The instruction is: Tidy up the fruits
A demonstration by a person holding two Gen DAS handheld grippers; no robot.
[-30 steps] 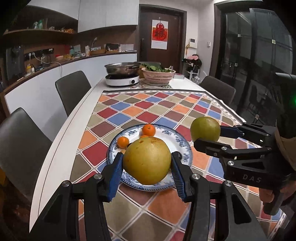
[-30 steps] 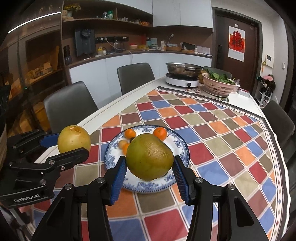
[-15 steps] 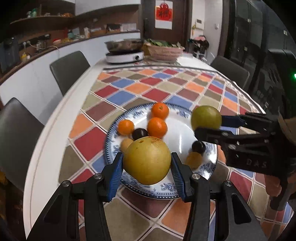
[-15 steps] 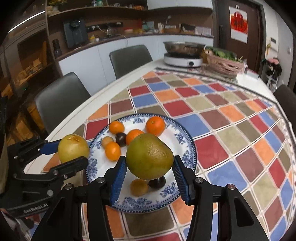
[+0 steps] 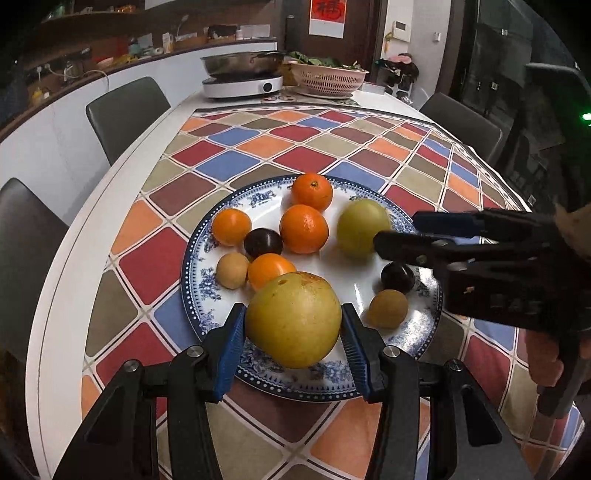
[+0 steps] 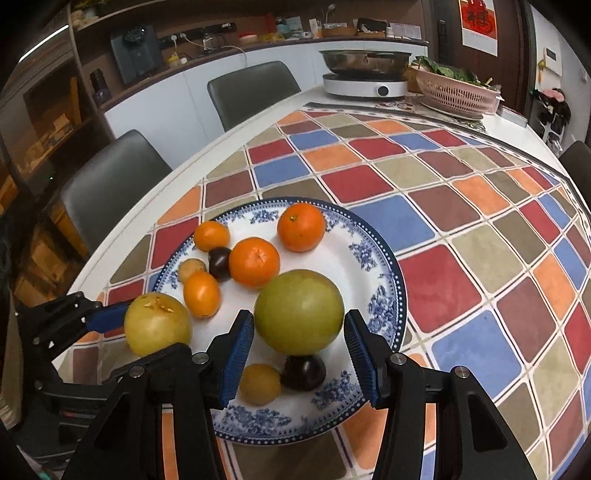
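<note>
Lowered and tilted downward since a second ago, both grippers, each with fruit clamped as before; plate now filling both views, far end of table pushed toward upper edge.

Left gripper (image 5: 293,334): jaws part-open, blue pads pressed on both flanks of a yellow pear (image 5: 293,319), held over near rim of blue-and-white plate (image 5: 195,295). Whether the pear rests on the plate or hangs just above it: cannot tell.

Right gripper (image 6: 299,345): jaws part-open to a similar width, pads closed against a green pear (image 6: 299,312), held above plate interior, over a dark plum (image 6: 303,372) and a small tan fruit (image 6: 259,384).

On plate: three round oranges, largest pair (image 5: 312,192) and (image 5: 304,229) side by side near far rim; an oblong orange fruit (image 6: 201,294) next to a second dark plum (image 6: 219,263); a second small tan fruit (image 5: 232,270) at left edge.

Plate on checked tablecloth (image 6: 461,258) of red, blue, orange and olive squares, laid over white table (image 5: 62,295).

Writing: red poster with a dark character on door (image 5: 328,14), cropped by upper frame edge; character not fully legible. Faint lettering on right gripper body in left wrist view, blurred, unreadable.

Far end of table: steel pan on white cooker (image 6: 365,86), pink basket of greens (image 6: 458,92).
</note>
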